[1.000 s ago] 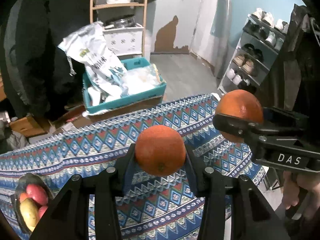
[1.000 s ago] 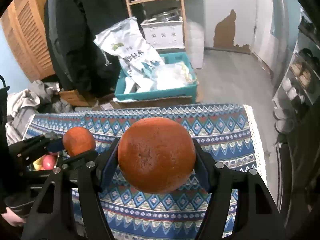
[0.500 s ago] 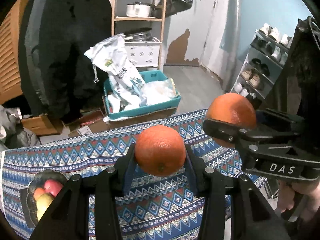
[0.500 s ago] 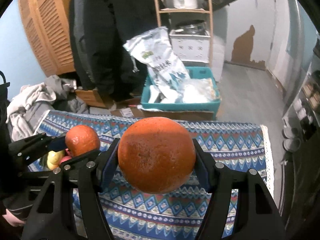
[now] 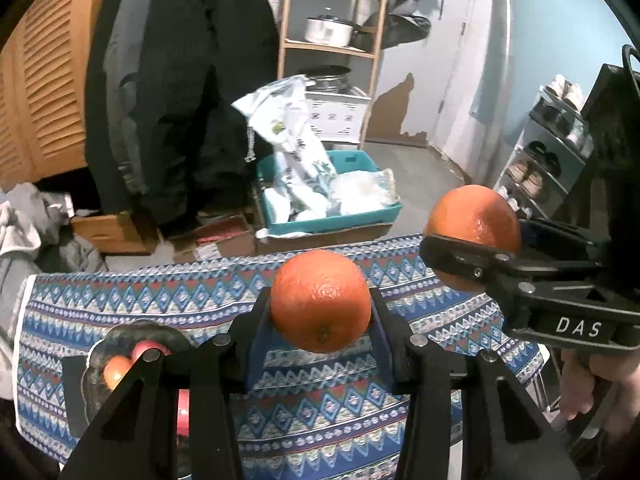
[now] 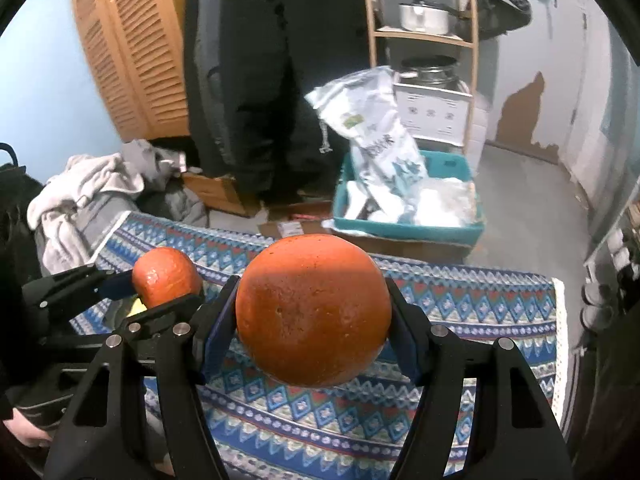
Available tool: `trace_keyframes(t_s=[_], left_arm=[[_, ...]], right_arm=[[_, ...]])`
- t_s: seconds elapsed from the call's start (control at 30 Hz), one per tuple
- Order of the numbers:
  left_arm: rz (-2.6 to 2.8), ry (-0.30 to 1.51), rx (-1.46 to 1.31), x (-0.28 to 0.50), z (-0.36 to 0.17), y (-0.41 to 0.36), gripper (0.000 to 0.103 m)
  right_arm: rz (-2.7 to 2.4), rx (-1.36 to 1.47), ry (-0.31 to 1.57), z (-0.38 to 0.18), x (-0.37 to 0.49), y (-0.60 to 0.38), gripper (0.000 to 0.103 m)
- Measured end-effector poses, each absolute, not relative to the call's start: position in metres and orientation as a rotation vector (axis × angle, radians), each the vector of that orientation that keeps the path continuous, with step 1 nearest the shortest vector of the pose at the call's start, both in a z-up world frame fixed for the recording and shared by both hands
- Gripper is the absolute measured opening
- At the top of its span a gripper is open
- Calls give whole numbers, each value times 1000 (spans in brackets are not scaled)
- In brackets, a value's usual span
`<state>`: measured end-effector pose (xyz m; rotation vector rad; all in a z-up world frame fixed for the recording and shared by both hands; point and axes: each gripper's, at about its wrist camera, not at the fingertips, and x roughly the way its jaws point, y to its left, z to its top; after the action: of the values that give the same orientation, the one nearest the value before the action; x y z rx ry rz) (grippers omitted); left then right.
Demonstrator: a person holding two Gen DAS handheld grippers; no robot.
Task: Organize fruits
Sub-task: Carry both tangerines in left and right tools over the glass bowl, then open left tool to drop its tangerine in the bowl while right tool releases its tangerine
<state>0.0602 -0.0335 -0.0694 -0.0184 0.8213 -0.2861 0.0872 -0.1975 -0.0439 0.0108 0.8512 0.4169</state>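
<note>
Far left in the left wrist view: louvred wooden doors (image 5: 44, 92), a heap of grey clothing (image 5: 28, 232) on the floor below. Next, a dark coat (image 5: 180, 92) hanging full length, cardboard boxes (image 5: 120, 232) at its foot. On the worktop (image 5: 400, 420), covered with a blue patterned cloth, a dark bowl (image 5: 120, 336) near the left edge, holding red and orange-yellow fruit (image 5: 116, 368), partly hidden behind the tongs' frame. Centre: left tongs (image 5: 320, 312) clamped on a smaller orange (image 5: 320, 300), held clear above the cloth, blue pads pressing both its sides. Behind, beyond the worktop's far edge, a teal crate (image 5: 332, 216) stuffed with white printed bags (image 5: 296, 140); a wooden shelf (image 5: 332, 48) above, bearing a metal pot (image 5: 328, 32). Right: right tongs (image 5: 472, 240) gripping a larger orange (image 5: 476, 224), also in the air, just above the worktop's right end, a hand (image 5: 592, 392) on the handle below. Far right, a shoe rack (image 5: 548, 160) against the blue wall.

Same order in the right wrist view: left tongs (image 6: 160, 280) at lower left closed around the smaller orange (image 6: 166, 280), over the bowl, of which only a sliver is visible. Centre, right tongs (image 6: 312, 320) shut on the larger orange (image 6: 314, 316), filling the gap between the pads, hanging over the cloth. Teal crate (image 6: 408, 228) and shelf (image 6: 424, 36) behind to the right.
</note>
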Motion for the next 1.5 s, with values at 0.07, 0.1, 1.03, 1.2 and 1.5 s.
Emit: trace_keyframes(t_s=[0.07,0.1,1.03,1.2,1.5], left_arm=[[-272,823,-25,58,-70,-23,46],[-262,823,-28,57,-70,-16,46],[-5,932,-183,48,-136,174,46],[42,981,-203,50,-164,199,46],[97,1063,-229,61,-206,228,46]], right_arm=[[441,14,856,-46,89,-188,68],[449,12,860,-47,89,-184,68],[700,-91,1057,-138,119,-10,68],[724,-102,1095,-157,125,12,68],[750,-102,1166,-190,137,38,68]])
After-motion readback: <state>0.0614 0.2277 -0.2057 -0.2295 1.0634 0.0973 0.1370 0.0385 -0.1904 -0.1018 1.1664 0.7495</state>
